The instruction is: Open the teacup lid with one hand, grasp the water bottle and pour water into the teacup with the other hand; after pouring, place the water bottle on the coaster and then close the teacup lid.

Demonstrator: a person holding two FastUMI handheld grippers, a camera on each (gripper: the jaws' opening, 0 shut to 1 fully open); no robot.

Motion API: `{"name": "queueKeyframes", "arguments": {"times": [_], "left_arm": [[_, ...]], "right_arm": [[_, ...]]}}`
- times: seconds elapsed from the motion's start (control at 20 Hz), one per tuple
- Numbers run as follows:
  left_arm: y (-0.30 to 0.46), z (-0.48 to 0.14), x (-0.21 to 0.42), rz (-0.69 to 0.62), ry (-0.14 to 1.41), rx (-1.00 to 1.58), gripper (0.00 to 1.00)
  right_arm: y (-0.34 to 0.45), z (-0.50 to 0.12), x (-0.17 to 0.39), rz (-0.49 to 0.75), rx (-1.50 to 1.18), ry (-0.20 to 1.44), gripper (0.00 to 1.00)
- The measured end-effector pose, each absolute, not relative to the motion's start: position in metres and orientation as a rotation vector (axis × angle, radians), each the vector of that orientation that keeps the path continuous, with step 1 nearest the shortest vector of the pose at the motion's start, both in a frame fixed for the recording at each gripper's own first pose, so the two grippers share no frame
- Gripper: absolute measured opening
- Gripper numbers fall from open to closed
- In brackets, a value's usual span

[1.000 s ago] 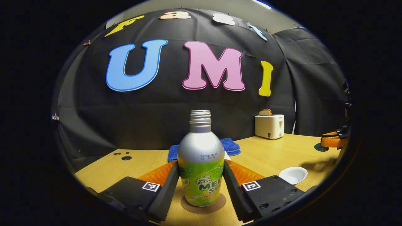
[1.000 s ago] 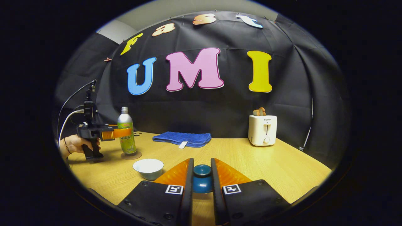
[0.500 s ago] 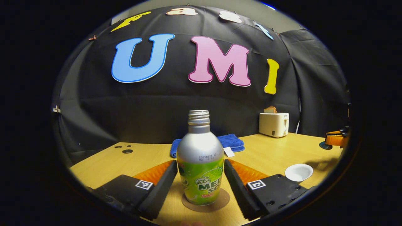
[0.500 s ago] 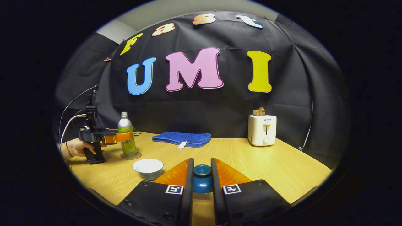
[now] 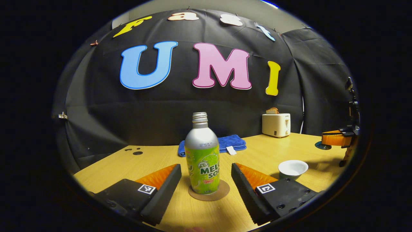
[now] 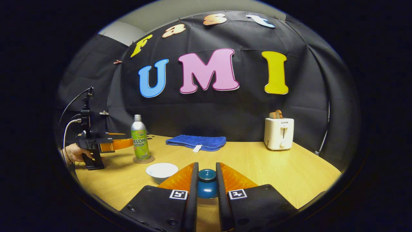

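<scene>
A silver and green water bottle (image 5: 203, 161) stands upright and uncapped on a round brown coaster (image 5: 216, 195). My left gripper (image 5: 205, 167) is open, its fingers wide on either side and just short of the bottle. The right gripper view shows the left gripper (image 6: 128, 143) level beside the bottle (image 6: 140, 141), apart from it. The white teacup (image 6: 162, 170) sits uncovered on the table. My right gripper (image 6: 206, 165) is shut on the blue lid (image 6: 207, 185), holding it low over the table to the right of the cup.
A folded blue towel (image 6: 196, 142) lies at the back of the wooden table (image 6: 273, 170). A white toaster (image 6: 278, 132) with bread stands at the back right. A hand (image 6: 73, 153) holds the left gripper near the table's left edge.
The left gripper's fingers have spread away from the bottle's sides and the gripper has drawn back. The bottle stays on the coaster. The right gripper has turned slightly, still holding the lid.
</scene>
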State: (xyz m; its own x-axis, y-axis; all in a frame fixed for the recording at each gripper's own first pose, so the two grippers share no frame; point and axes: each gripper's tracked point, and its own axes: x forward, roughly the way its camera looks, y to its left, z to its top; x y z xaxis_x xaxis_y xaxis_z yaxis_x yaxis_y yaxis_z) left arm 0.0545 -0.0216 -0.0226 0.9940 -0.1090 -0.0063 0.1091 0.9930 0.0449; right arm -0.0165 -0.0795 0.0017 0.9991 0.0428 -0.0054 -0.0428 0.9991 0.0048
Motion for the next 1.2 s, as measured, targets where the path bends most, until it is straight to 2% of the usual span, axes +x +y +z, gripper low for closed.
{"name": "queueKeyframes", "arguments": {"times": [0.35,0.4,0.45,0.5,1.2], "left_arm": [[-0.053,-0.021,0.020,-0.126,-0.028,0.031,0.98],[-0.057,-0.020,0.018,-0.136,-0.031,0.026,0.97],[-0.058,-0.021,0.015,-0.137,-0.025,0.015,0.98],[-0.056,-0.024,0.013,-0.136,-0.013,-0.003,0.97],[-0.050,-0.026,0.008,-0.105,-0.009,0.001,0.97]], "right_arm": [[0.014,-0.005,0.013,0.226,0.006,0.020,0.31],[0.021,-0.004,0.017,0.227,0.003,0.021,0.31],[0.025,-0.005,0.021,0.220,0.003,0.023,0.27],[0.027,-0.005,0.026,0.214,0.000,0.025,0.31],[0.022,-0.034,0.060,0.112,-0.016,0.202,0.31]]}}
